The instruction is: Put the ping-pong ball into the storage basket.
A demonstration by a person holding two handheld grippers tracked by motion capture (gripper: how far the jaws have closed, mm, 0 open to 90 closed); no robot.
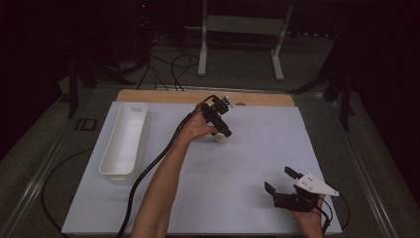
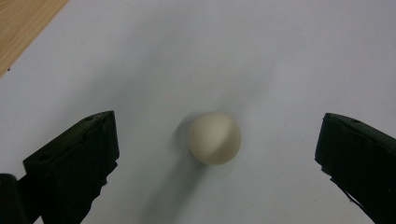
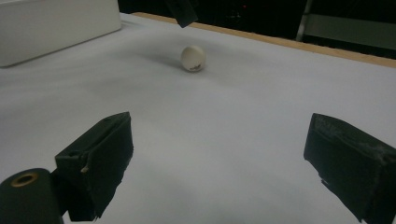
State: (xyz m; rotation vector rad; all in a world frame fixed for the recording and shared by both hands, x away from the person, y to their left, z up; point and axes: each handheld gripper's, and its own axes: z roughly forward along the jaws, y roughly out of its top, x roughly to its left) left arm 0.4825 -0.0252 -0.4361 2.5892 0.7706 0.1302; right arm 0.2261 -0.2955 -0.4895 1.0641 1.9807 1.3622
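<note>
Left hand-held gripper (image 2: 219, 154) spread wide above the small cream-white round ball (image 2: 215, 137), jaws either side, not touching it. Ball sits on the white sheet-covered surface (image 1: 247, 148), right of the long white plastic bin (image 1: 125, 139), well apart. Right hand-held gripper (image 1: 280, 180) also wide, empty, near the surface's front right corner.

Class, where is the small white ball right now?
The ball lies on the white sheet near mid-table, under the open left gripper, right of the white bin.

Left tool (image 1: 224, 130) extended forward, right tool (image 1: 280, 180) near, both agape.
</note>
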